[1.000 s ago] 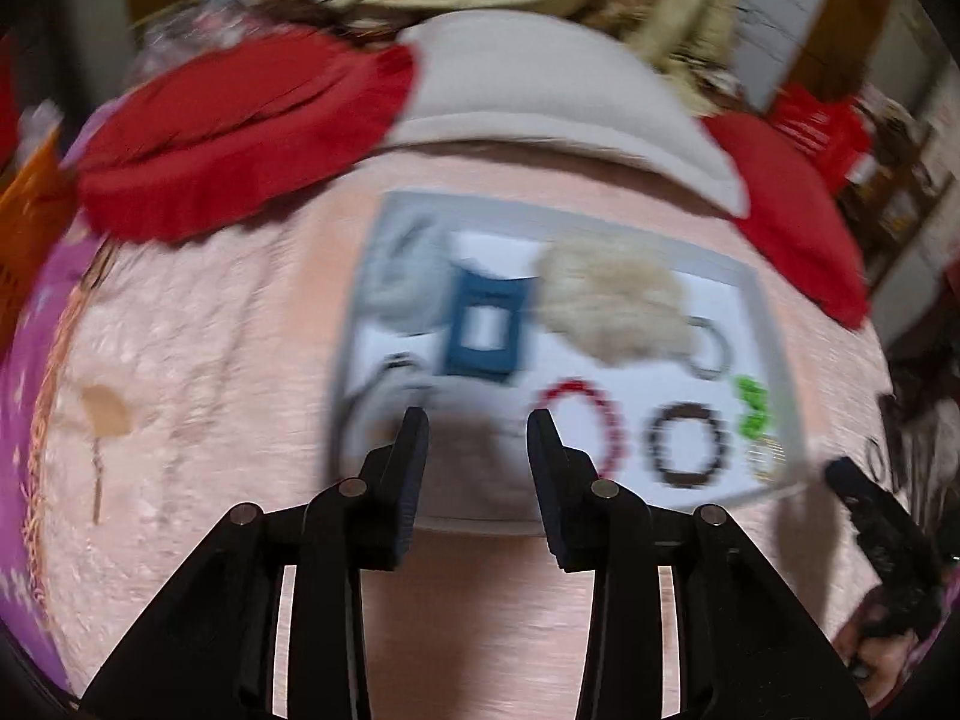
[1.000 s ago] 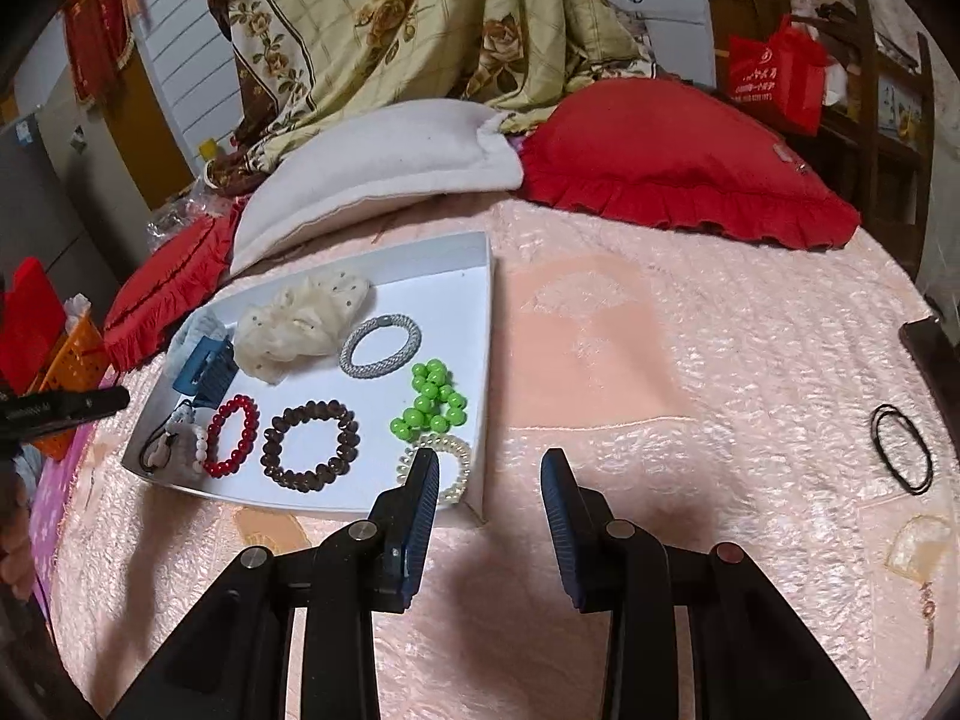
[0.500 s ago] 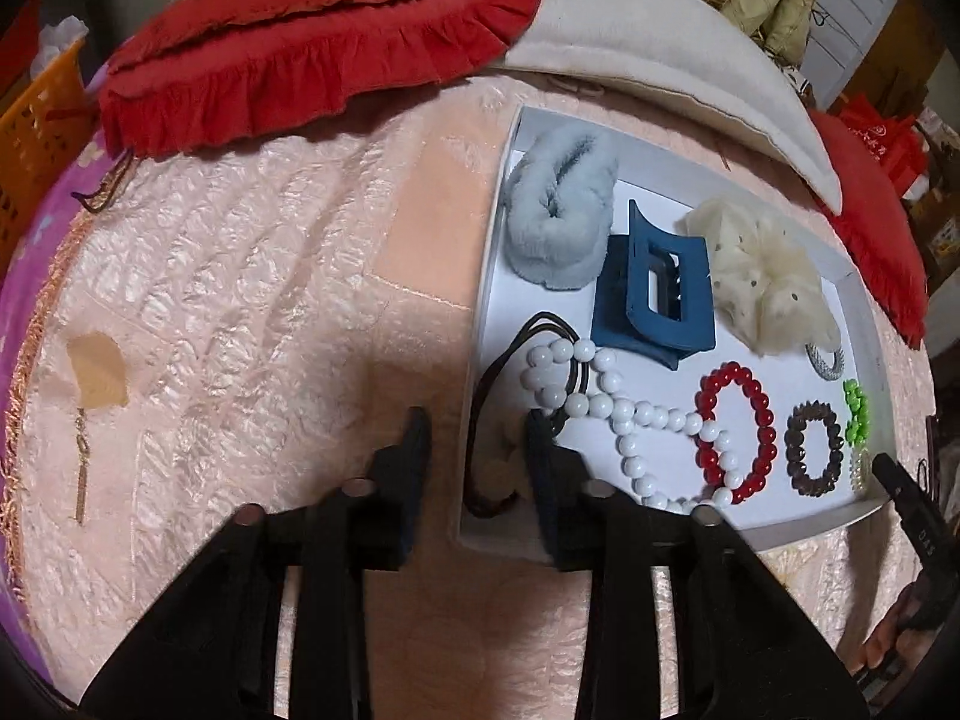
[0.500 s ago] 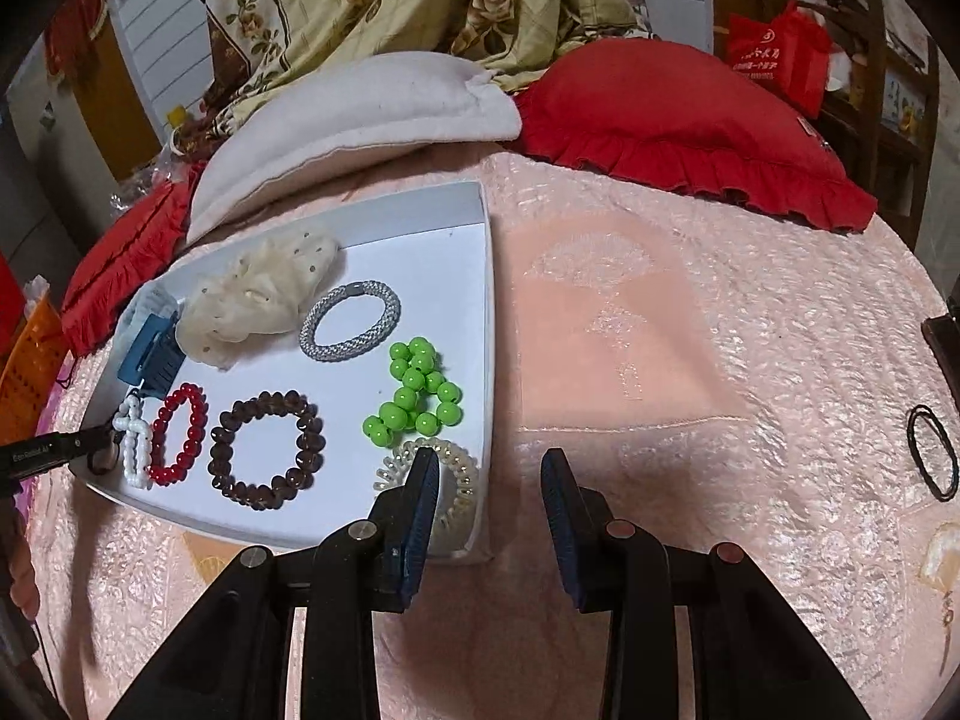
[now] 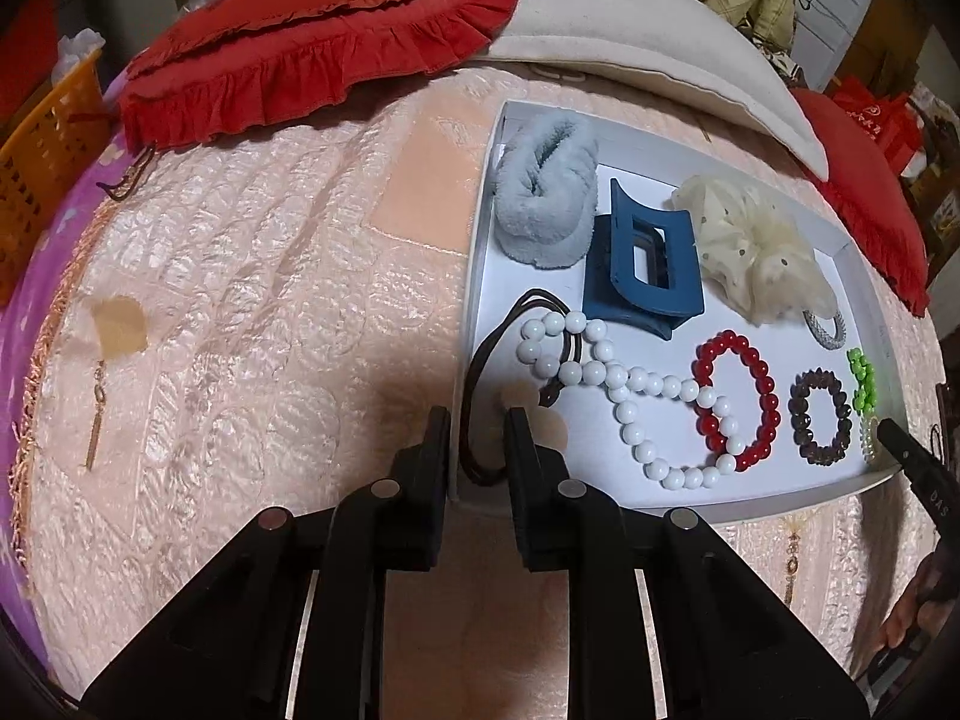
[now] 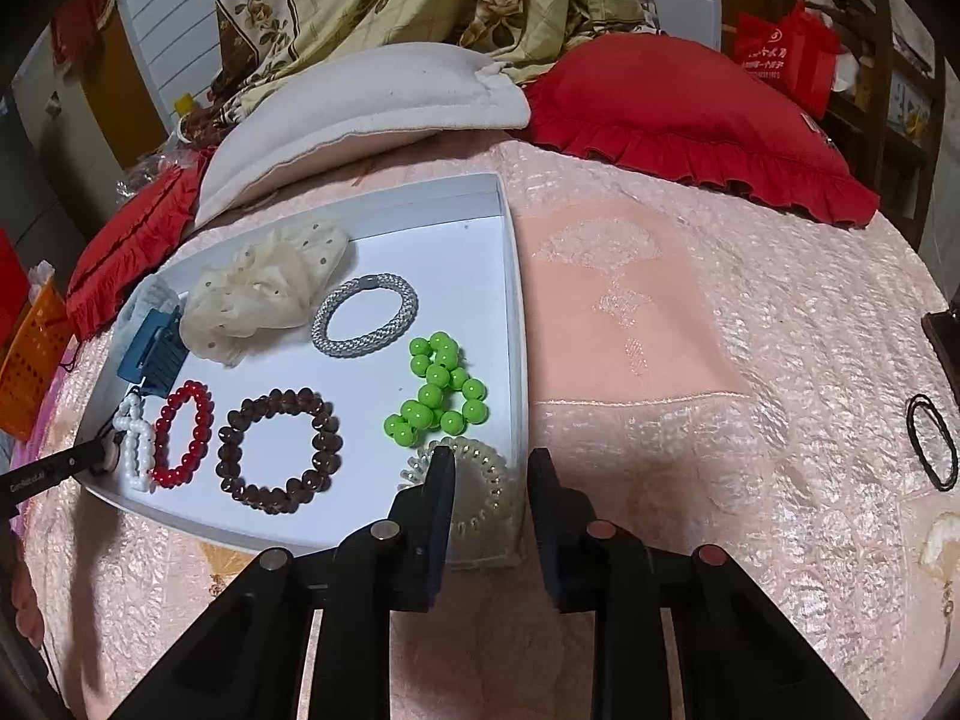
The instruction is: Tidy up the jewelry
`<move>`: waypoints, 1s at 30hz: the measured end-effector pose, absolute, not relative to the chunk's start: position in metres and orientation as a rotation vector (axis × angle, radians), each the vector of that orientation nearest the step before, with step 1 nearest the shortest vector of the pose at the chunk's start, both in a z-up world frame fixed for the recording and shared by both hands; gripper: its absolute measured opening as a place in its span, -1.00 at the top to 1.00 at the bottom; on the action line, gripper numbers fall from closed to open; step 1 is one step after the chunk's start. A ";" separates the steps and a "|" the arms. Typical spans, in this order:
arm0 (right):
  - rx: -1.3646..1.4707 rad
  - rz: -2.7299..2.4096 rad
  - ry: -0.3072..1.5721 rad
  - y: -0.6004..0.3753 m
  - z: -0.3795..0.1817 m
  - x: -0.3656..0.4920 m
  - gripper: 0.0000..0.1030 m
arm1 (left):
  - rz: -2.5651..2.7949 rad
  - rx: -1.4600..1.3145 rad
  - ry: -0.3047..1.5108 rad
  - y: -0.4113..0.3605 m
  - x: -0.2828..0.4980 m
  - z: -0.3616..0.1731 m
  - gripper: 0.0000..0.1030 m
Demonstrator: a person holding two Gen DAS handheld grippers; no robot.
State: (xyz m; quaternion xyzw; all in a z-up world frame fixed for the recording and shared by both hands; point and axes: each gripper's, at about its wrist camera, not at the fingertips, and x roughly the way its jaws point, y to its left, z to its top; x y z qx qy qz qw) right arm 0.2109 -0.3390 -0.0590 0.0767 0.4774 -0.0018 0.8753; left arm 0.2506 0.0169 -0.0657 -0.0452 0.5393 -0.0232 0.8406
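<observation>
A white tray (image 5: 756,495) on the pink bedspread holds a grey fluffy scrunchie (image 5: 549,201), blue claw clip (image 5: 642,258), cream scrunchie (image 5: 756,252), white bead string (image 5: 630,396), red (image 5: 735,399), brown (image 5: 822,417) and green (image 6: 438,390) bracelets, a silver bangle (image 6: 364,315) and a clear coil tie (image 6: 474,492). My left gripper (image 5: 478,429) is open, its fingers straddling the tray's left wall near a dark hair tie (image 5: 492,360). My right gripper (image 6: 489,468) is open, straddling the tray's right front corner by the coil tie.
Red pillows (image 5: 312,42) (image 6: 690,114) and a white pillow (image 6: 360,114) lie behind the tray. A black hair tie (image 6: 932,441) lies on the bedspread at far right. An orange basket (image 5: 42,138) stands at left.
Both grippers have moved in closer to the tray. The left one has narrowed and now straddles the tray's left wall; the right one now reaches the tray's front right corner.
</observation>
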 end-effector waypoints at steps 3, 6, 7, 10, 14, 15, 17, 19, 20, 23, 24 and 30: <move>0.145 -0.010 0.998 -0.337 -0.057 0.211 0.54 | -0.038 -0.098 1.122 0.016 0.248 -0.056 0.68; 0.176 -0.011 0.984 -0.340 -0.050 0.204 0.53 | -0.043 -0.084 1.062 0.016 0.233 -0.034 0.68; 0.181 -0.017 0.975 -0.341 -0.047 0.200 0.53 | -0.042 -0.083 1.043 0.017 0.227 -0.026 0.66; 0.189 -0.033 0.929 -0.342 -0.031 0.179 0.51 | -0.026 -0.066 0.959 0.018 0.197 -0.001 0.62; 0.263 -0.011 0.869 -0.336 -0.014 0.140 0.19 | 0.009 -0.028 0.824 0.017 0.145 0.028 0.05; 0.278 -0.002 0.861 -0.332 -0.012 0.132 0.19 | 0.016 -0.022 0.780 0.017 0.130 0.035 -0.15; 0.303 0.030 0.863 -0.318 -0.011 0.116 0.19 | 0.032 -0.012 0.700 0.016 0.105 0.047 -0.23; 0.305 0.057 0.871 -0.302 -0.011 0.103 0.19 | 0.056 0.002 0.629 0.017 0.081 0.059 -0.42; 0.306 0.068 0.874 -0.296 -0.012 0.098 0.19 | 0.065 0.004 0.607 0.017 0.072 0.064 -0.50; 0.307 0.099 0.888 -0.277 -0.010 0.086 0.19 | 0.091 -0.019 0.574 0.024 0.051 0.078 -0.55; 0.304 0.105 0.886 -0.272 -0.009 0.083 0.19 | 0.097 -0.031 0.565 0.028 0.046 0.081 -0.55; 0.237 0.114 0.864 -0.246 0.000 0.068 0.19 | 0.108 -0.161 0.520 0.052 0.019 0.100 -0.56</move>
